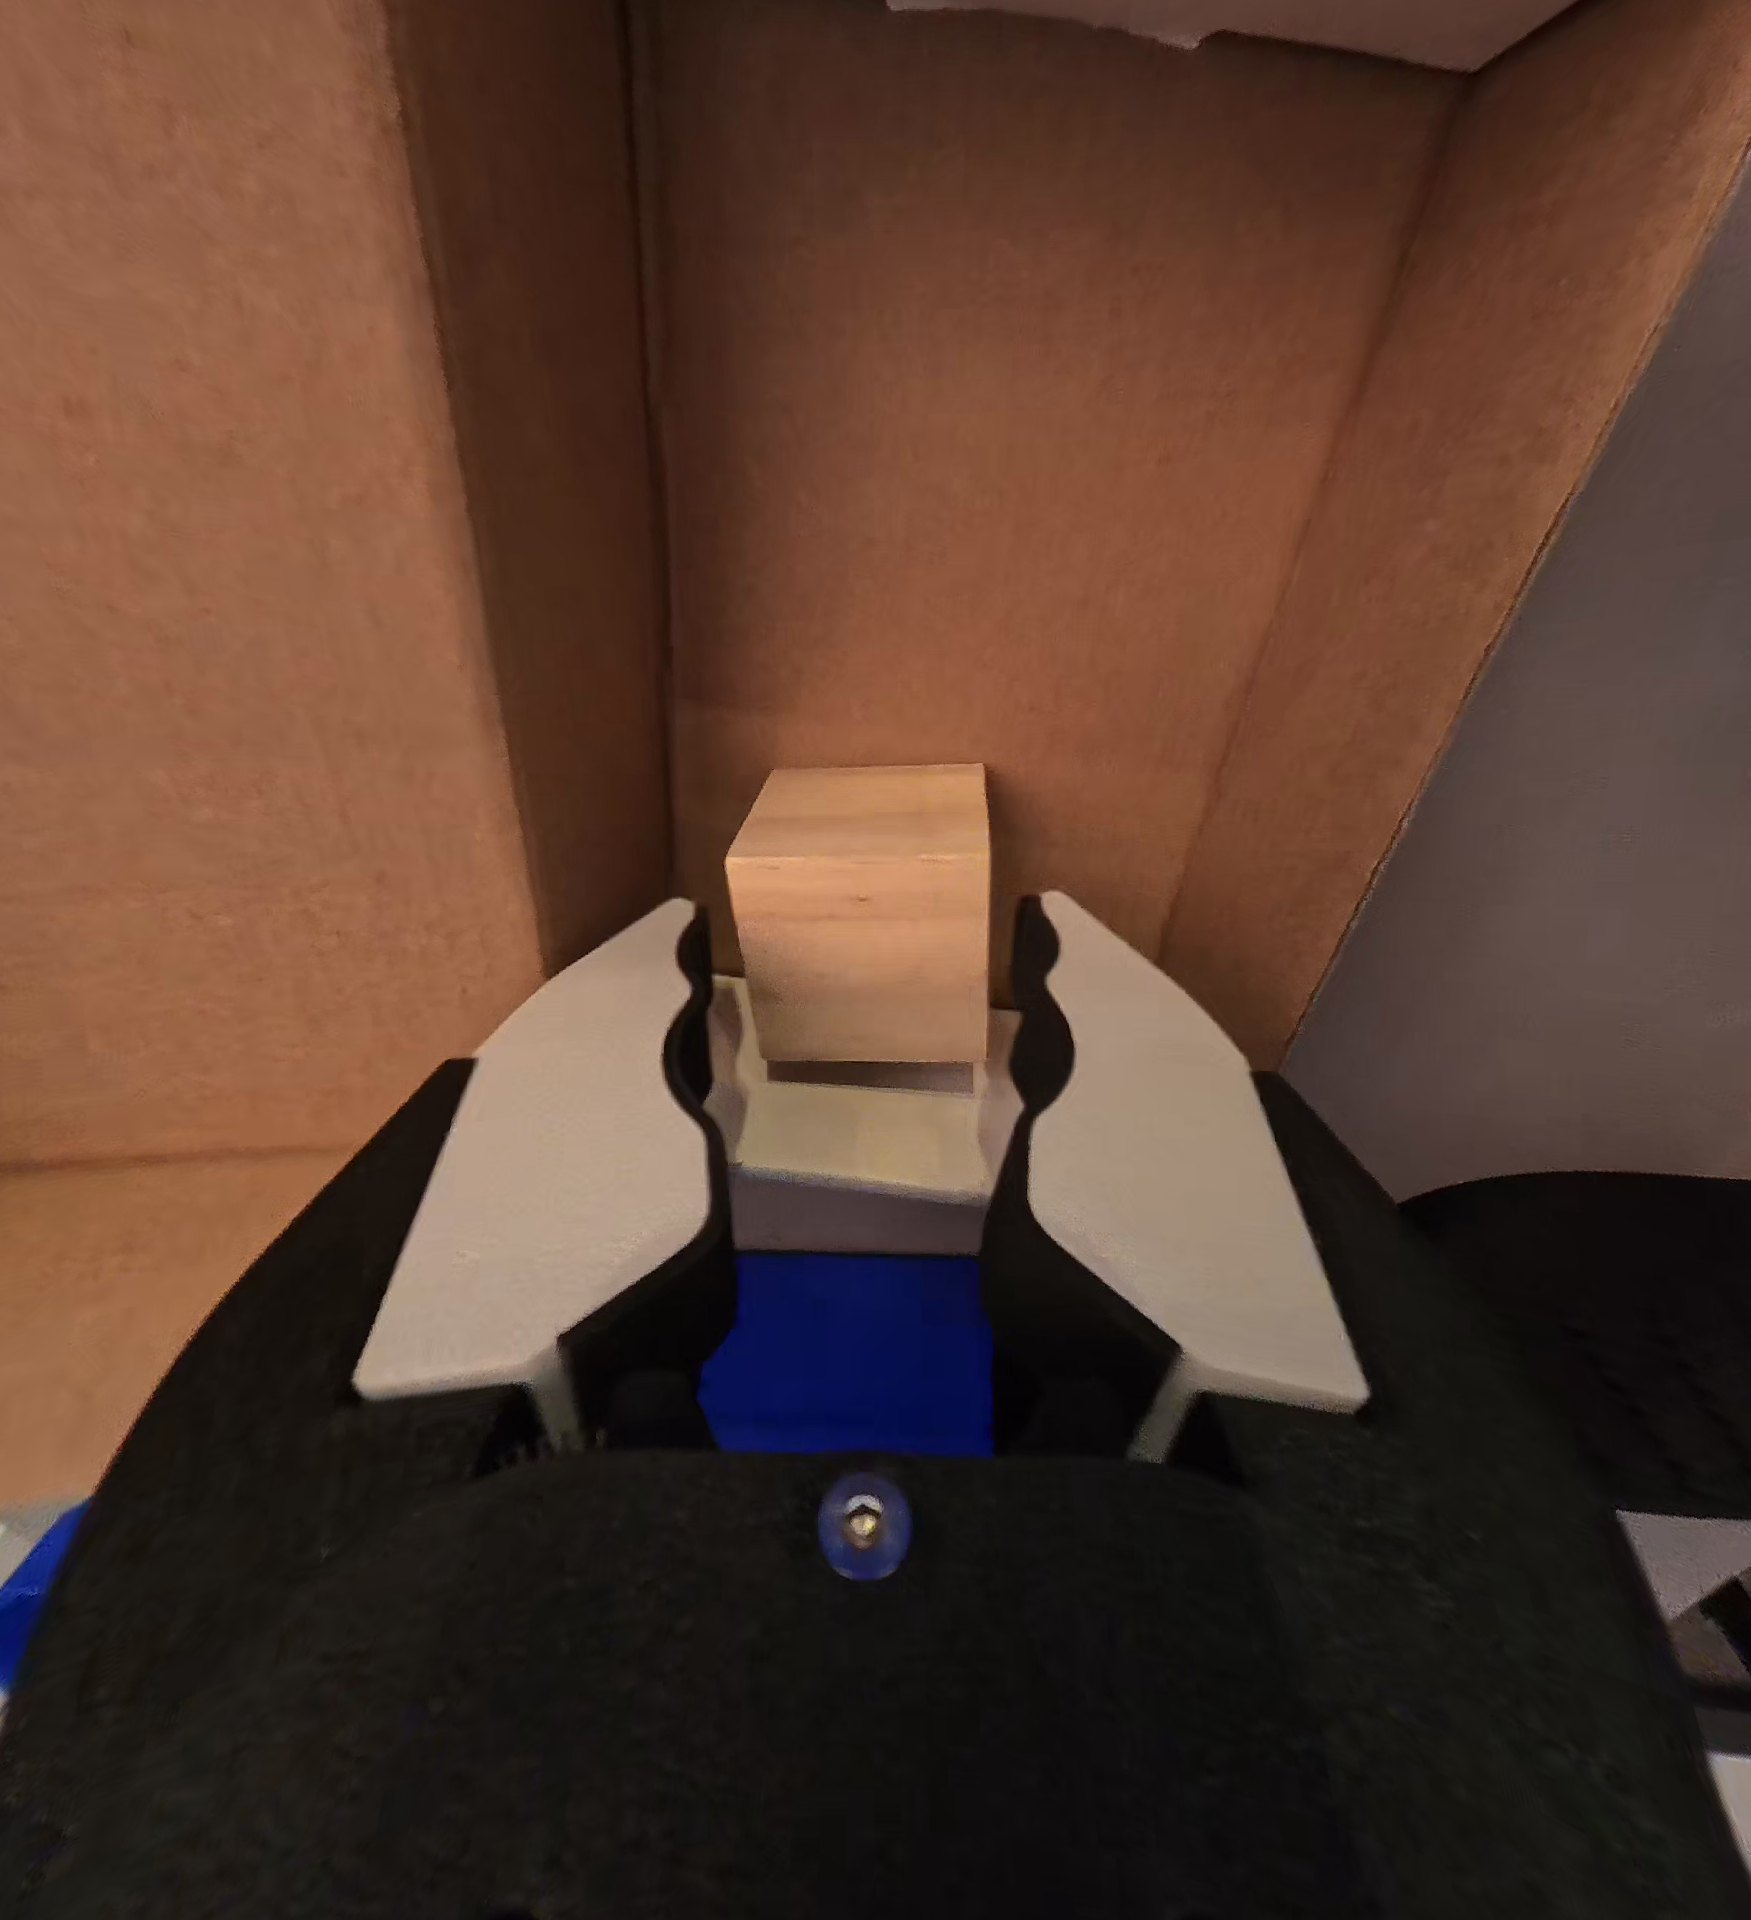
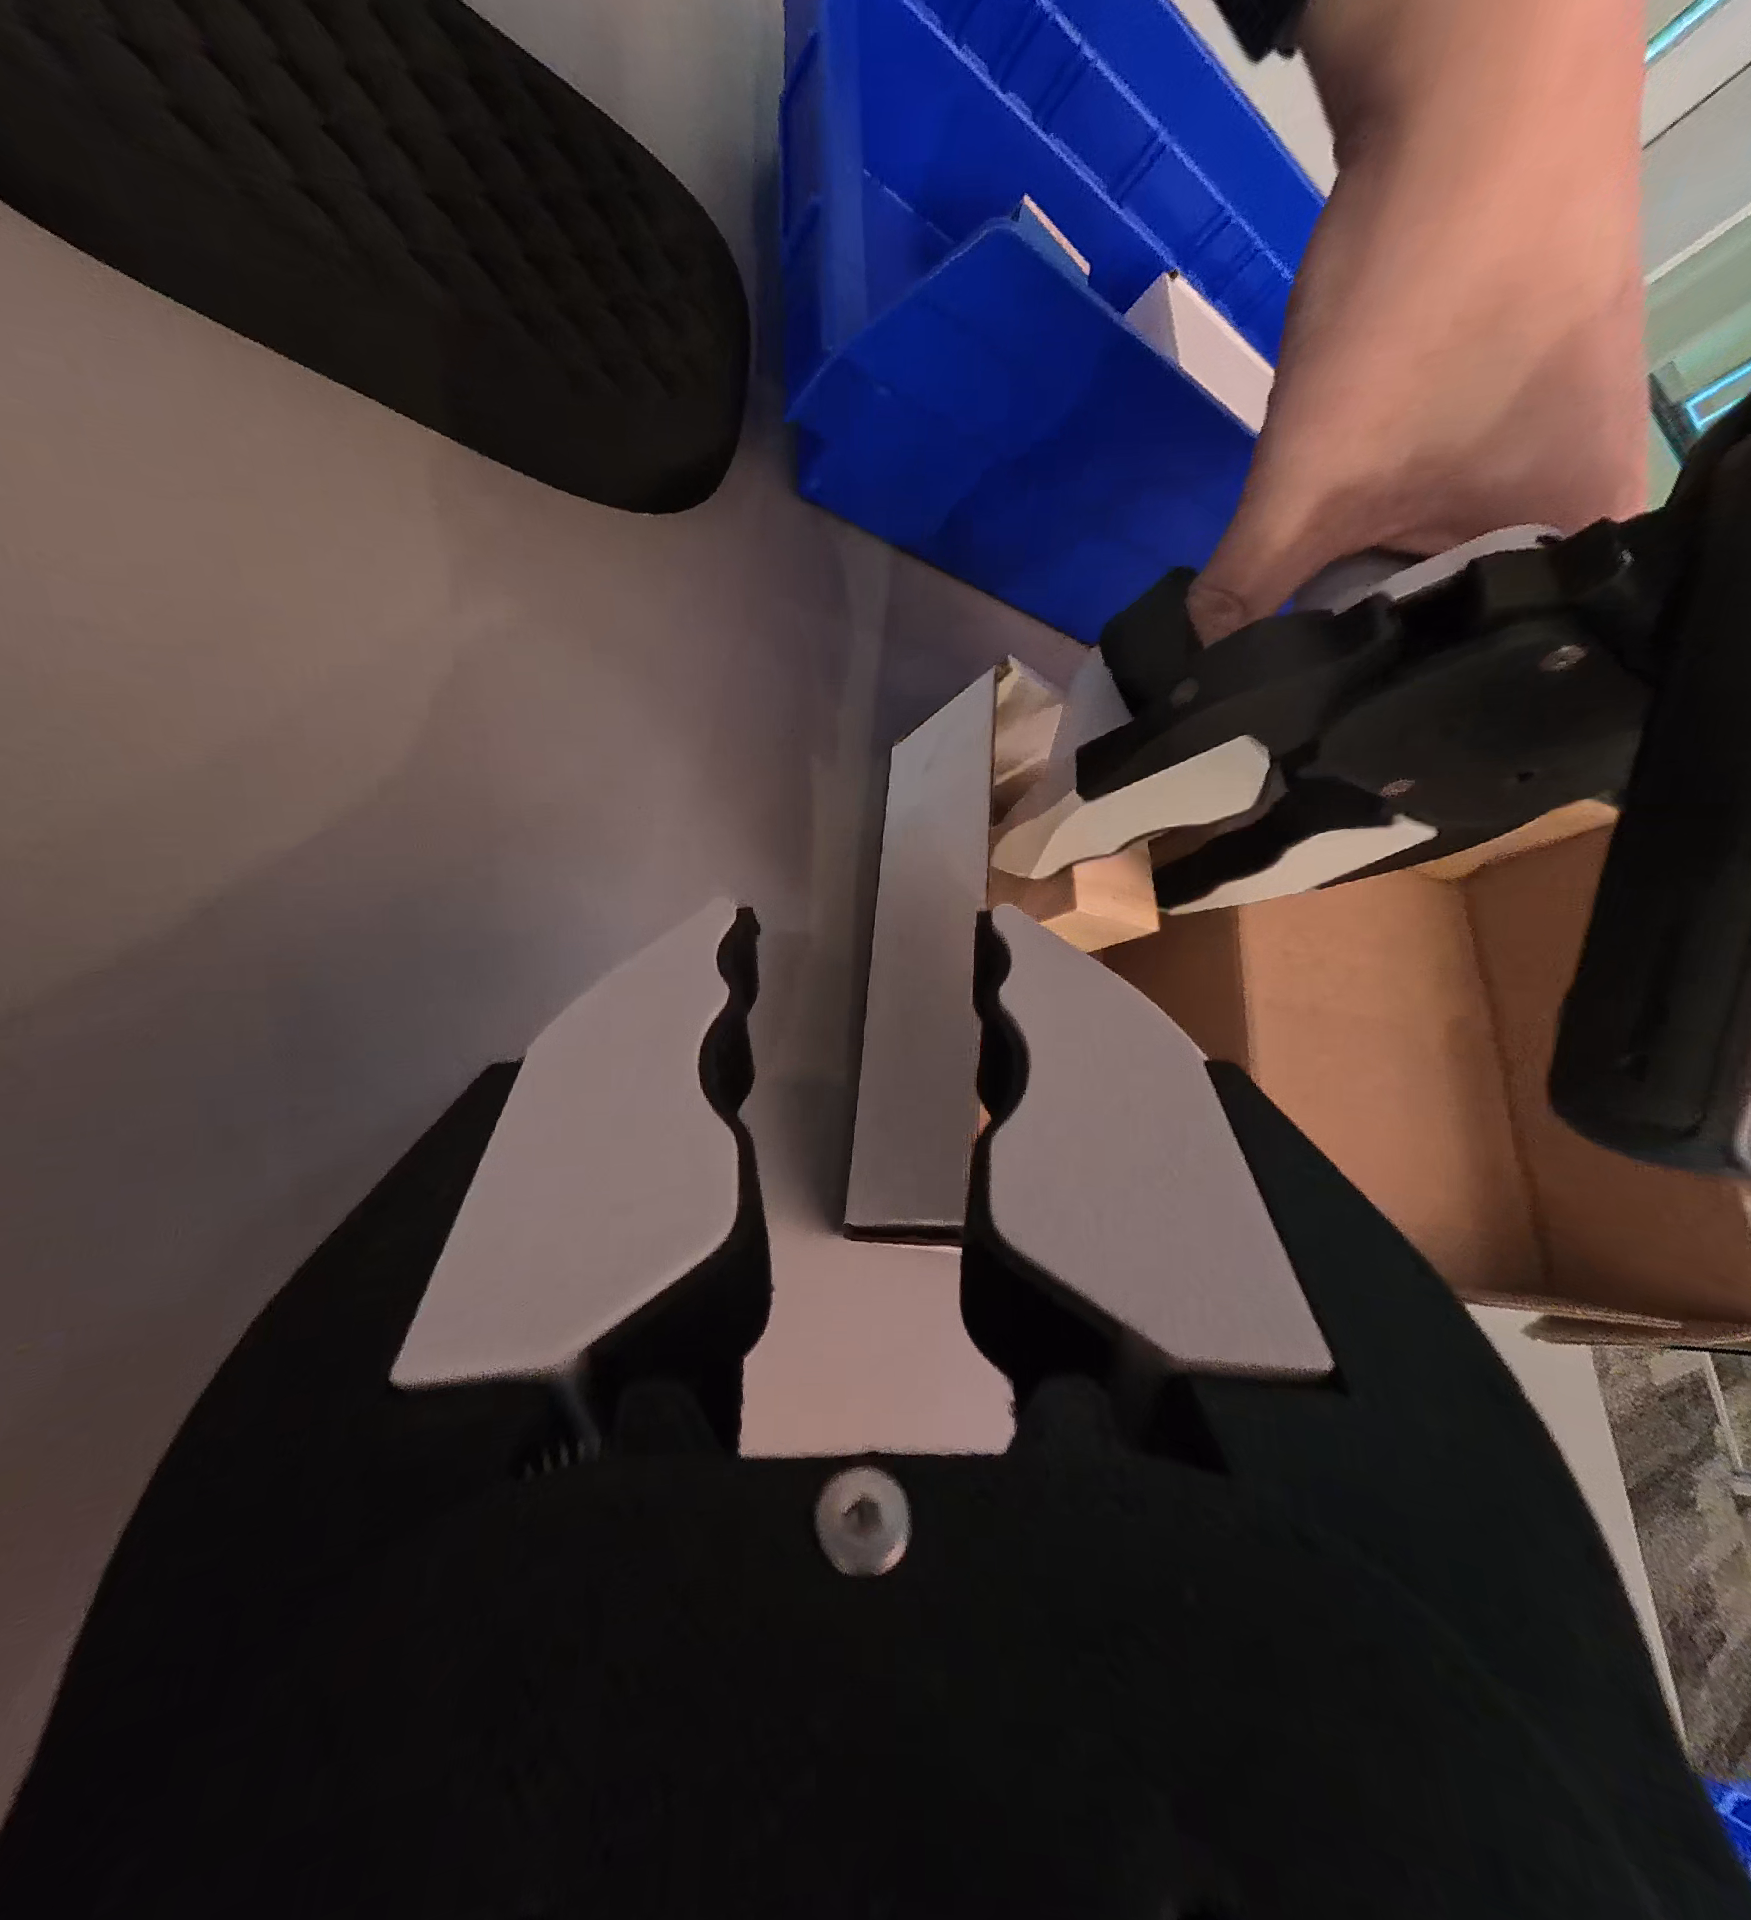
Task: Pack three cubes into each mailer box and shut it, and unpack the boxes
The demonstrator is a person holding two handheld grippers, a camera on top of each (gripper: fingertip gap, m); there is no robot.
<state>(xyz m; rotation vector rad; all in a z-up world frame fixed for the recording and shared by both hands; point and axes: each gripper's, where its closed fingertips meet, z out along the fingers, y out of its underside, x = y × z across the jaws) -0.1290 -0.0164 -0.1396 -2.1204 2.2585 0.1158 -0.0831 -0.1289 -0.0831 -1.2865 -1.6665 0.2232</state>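
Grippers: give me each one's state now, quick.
Left gripper: shut on the wooden cube, inside the box.
Right gripper: open, holding nothing.

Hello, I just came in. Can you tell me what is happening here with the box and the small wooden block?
A person is working with two hand-held tools at an open cardboard mailer box on a white table. The left tool reaches into the box, with a wooden cube between its fingers near the box's far corner; whether it is placing or removing the cube cannot be told. The right tool holds nothing and is open around the box's upright white side flap. Blue bins stand behind.
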